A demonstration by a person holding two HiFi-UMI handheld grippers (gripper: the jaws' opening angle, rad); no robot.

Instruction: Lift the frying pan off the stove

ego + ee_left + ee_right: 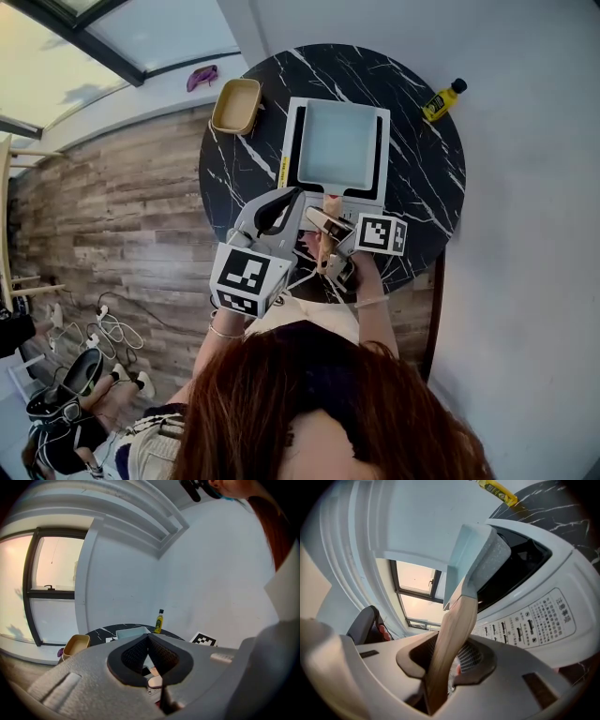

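Head view looks steeply down on the table [422, 187]; gripper views face low across it; all share the frying pan [337, 141] and bottle [442, 99].

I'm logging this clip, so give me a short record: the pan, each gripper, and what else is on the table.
pan: frying pan on the stove
right gripper: shut on the wooden handle
left gripper: shut, nothing between its jaws
surface: round black marble table
other items: yellow bottle, tan container at its edge
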